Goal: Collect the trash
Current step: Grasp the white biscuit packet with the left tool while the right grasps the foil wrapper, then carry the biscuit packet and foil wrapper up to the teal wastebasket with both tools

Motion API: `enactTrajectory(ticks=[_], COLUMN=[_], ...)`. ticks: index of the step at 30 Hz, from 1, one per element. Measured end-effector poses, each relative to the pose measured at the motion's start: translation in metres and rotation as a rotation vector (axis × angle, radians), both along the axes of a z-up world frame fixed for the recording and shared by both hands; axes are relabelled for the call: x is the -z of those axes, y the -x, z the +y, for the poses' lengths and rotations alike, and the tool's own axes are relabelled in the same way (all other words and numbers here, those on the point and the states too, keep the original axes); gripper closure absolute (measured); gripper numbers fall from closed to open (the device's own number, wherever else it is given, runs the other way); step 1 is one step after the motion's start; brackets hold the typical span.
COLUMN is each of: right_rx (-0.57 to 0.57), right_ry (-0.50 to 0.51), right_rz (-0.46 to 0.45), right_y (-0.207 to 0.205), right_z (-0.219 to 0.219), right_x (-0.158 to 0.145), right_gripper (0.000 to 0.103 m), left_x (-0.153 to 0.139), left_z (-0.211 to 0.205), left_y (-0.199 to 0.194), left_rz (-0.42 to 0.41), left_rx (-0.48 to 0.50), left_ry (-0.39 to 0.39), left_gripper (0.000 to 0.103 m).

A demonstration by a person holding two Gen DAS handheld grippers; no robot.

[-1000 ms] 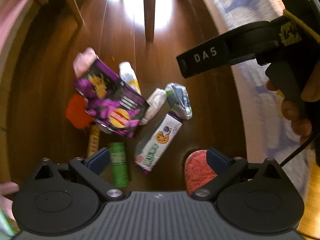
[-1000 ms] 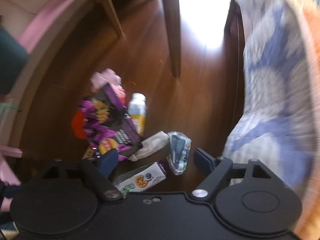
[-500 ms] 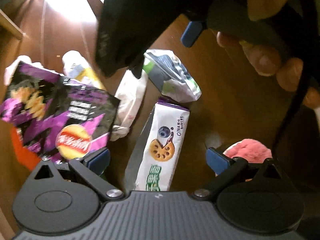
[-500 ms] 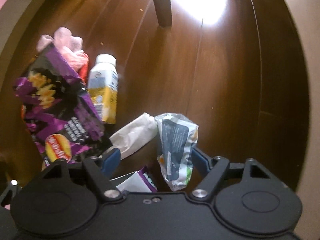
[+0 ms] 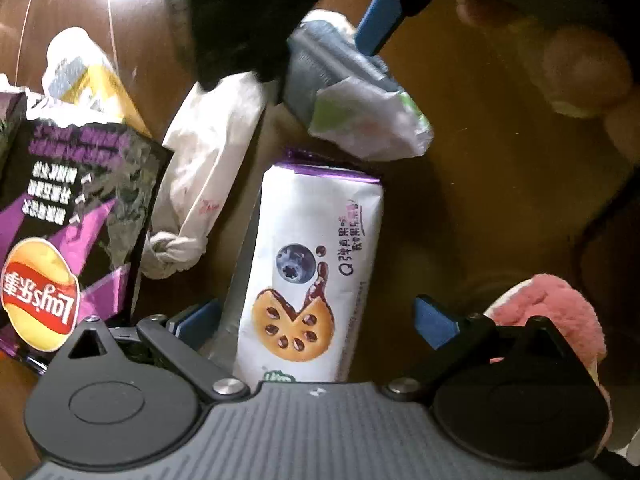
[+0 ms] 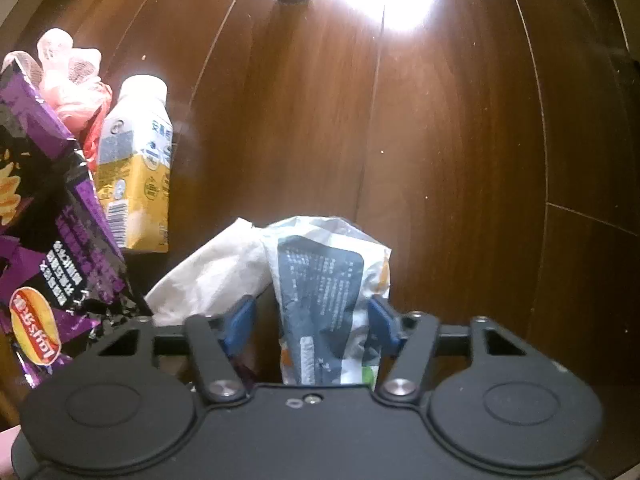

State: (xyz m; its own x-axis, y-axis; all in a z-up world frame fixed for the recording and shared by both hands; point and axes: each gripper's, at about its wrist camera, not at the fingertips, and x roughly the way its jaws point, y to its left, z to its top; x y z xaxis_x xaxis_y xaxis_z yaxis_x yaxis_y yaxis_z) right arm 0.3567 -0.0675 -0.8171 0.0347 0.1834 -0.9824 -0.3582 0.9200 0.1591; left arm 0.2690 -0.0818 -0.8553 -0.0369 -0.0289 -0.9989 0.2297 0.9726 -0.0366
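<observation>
Right wrist: dark wood plank floor (image 6: 460,160), glare; both grippers spread, unclenched.

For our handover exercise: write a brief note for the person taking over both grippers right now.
Left gripper: open, straddling the cookie pack on the floor.
Right gripper: open, fingers either side of the crumpled wrapper, not clamped.
Still lying loose: chip bag, drink bottle, white paper bag.
Done: nothing collected in view. Left: close on each item and bin it.
</observation>
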Motion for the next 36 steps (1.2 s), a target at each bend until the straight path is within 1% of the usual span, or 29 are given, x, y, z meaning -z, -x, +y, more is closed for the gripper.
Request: enactTrajectory(ticks=[1, 2, 3, 5, 7, 8, 10, 12, 15, 18, 21, 24, 26, 27, 31, 36], right_rx=[0.008, 0.011, 0.014, 0.020, 0.028, 0.031, 0.040, 0.045, 0.063, 0.083, 0.066, 0.030, 0.016, 0.009, -0.048, -0.103], right_ry=[0.006, 0.002, -0.003, -0.008, -0.013, -0.019, -0.020, -0.029, -0.030, -0.043, -0.063, -0.091, -0.107, -0.119, -0.159, -0.196], right_rz=[-0.007, -0.004, 0.002, 0.003, 0.006, 0.008, 0.002, 0.000, -0.014, -0.030, -0.048, -0.085, -0.107, -0.115, -0.161, -0.241], right_y=[0.000, 0.001, 0.002, 0.003, 0.003, 0.003, 0.005, 0.007, 0.012, 0.018, 0.028, 0.036, 0.040, 0.041, 0.040, 0.041], right_z=[-0.001, -0.001, -0.002, -0.004, -0.004, -0.004, -0.004, -0.005, -0.009, -0.014, -0.016, -0.016, -0.017, -0.017, -0.014, -0.024], right_x=[0.001, 0.002, 0.002, 0.001, -0.001, -0.003, -0.007, -0.013, -0.028, -0.052, -0.086, -0.131, -0.164, -0.180, -0.257, -0.357], right_gripper=[0.055, 0.058, 0.063, 0.066, 0.078, 0.082, 0.093, 0.098, 0.100, 0.100, 0.100, 0.100, 0.100, 0.100, 0.100, 0.100], left_x=[0.001, 0.001, 0.001, -0.001, -0.007, -0.009, -0.012, -0.018, -0.028, -0.045, -0.074, -0.110, -0.141, -0.152, -0.212, -0.304], left_z=[0.002, 0.004, 0.006, 0.010, 0.013, 0.014, 0.017, 0.023, 0.035, 0.046, 0.056, 0.063, 0.067, 0.066, 0.058, 0.056], left_y=[-0.001, -0.002, -0.003, -0.005, -0.005, -0.006, -0.006, -0.004, -0.001, 0.003, 0.007, 0.010, 0.014, 0.015, 0.011, -0.003], left_rz=[0.002, 0.001, 0.003, 0.022, 0.023, 0.024, 0.030, 0.032, 0.032, 0.026, 0.005, -0.023, -0.029, -0.036, -0.085, -0.171], left_rx=[-0.015, -0.032, -0.044, -0.071, -0.094, -0.107, -0.128, -0.148, -0.187, -0.232, -0.286, -0.318, -0.356, -0.367, -0.410, -0.459], left_ry=[0.003, 0.003, 0.001, -0.001, 0.001, -0.001, -0.003, -0.006, -0.010, -0.018, -0.004, -0.035, -0.034, -0.041, -0.043, -0.039], left_gripper=[0.002, 0.009, 0.021, 0.035, 0.041, 0.044, 0.045, 0.048, 0.049, 0.049, 0.049, 0.049, 0.049, 0.049, 0.049, 0.049])
